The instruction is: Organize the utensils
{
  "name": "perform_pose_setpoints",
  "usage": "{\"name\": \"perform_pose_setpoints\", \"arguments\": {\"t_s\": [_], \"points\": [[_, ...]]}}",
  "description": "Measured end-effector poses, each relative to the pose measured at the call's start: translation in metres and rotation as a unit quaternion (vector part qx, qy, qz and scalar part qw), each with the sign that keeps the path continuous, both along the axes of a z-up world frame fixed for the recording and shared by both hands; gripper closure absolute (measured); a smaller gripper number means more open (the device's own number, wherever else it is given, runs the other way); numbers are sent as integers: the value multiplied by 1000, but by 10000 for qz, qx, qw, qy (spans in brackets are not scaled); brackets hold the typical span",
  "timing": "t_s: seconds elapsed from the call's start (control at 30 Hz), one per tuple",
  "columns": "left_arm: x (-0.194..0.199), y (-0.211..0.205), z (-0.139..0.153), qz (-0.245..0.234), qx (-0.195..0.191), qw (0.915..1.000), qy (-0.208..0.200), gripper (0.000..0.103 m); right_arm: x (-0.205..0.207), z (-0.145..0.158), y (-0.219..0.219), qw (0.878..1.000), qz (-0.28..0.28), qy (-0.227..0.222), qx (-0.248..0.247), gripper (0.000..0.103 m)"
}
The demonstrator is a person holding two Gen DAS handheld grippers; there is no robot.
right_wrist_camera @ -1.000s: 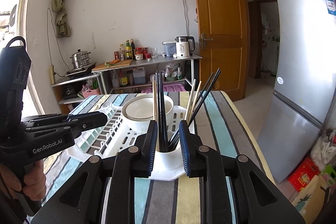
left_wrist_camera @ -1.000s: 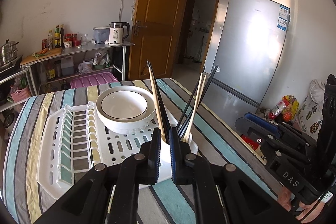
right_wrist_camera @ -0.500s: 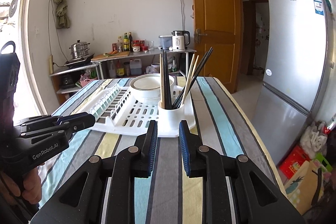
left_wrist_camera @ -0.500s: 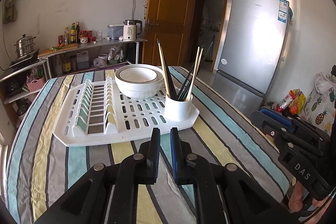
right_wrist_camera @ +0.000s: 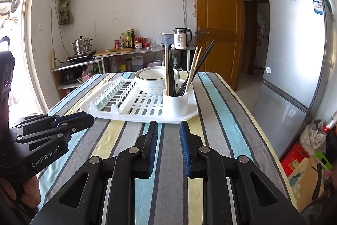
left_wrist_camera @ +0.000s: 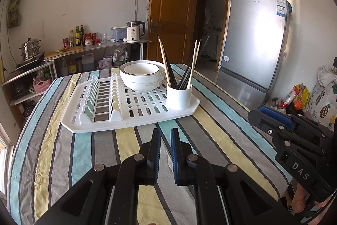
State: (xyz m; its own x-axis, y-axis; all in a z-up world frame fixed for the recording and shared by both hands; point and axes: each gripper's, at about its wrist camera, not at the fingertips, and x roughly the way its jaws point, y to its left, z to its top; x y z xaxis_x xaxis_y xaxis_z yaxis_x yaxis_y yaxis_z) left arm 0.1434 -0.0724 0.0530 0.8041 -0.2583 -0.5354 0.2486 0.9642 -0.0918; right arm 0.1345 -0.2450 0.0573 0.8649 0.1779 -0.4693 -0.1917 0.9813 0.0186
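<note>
The left tool (left_wrist_camera: 166, 134) hangs over the striped surface (left_wrist_camera: 212, 132) with its two blue-padded fingers nearly together, a narrow slit between them, and nothing in it. The right tool (right_wrist_camera: 167, 127) sits a little wider, a clear gap between its fingers, also empty and touching nothing. Both stay on the near side of the white rack (right_wrist_camera: 145, 114), apart from it. In the rack's near right corner stands a white cup (left_wrist_camera: 179, 96) with the chopsticks (left_wrist_camera: 168, 68) upright and fanned in it, some black, some pale wood. Just behind the cup, on the rack, rests a white bowl (left_wrist_camera: 142, 75) with a dark rim line. In the right wrist view the left tool shows at the left edge, its side reading "GenRobot.AI"; in the left wrist view the right tool shows at the right edge, marked "DAS". The grey fridge (right_wrist_camera: 294, 52) to the right carries a small brand word near its top, too small to read surely, and a blue and white sticker. The white kettle (right_wrist_camera: 181, 38) on the far shelf has a label with "55".
</note>
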Motion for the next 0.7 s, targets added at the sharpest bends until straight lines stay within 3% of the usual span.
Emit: {"name": "perform_pose_setpoints", "arguments": {"t_s": [0.7], "points": [[1, -1, -9, 85, 72, 9999, 50, 94, -1, -6, 0, 10000, -10, 67, 20, 81]]}}
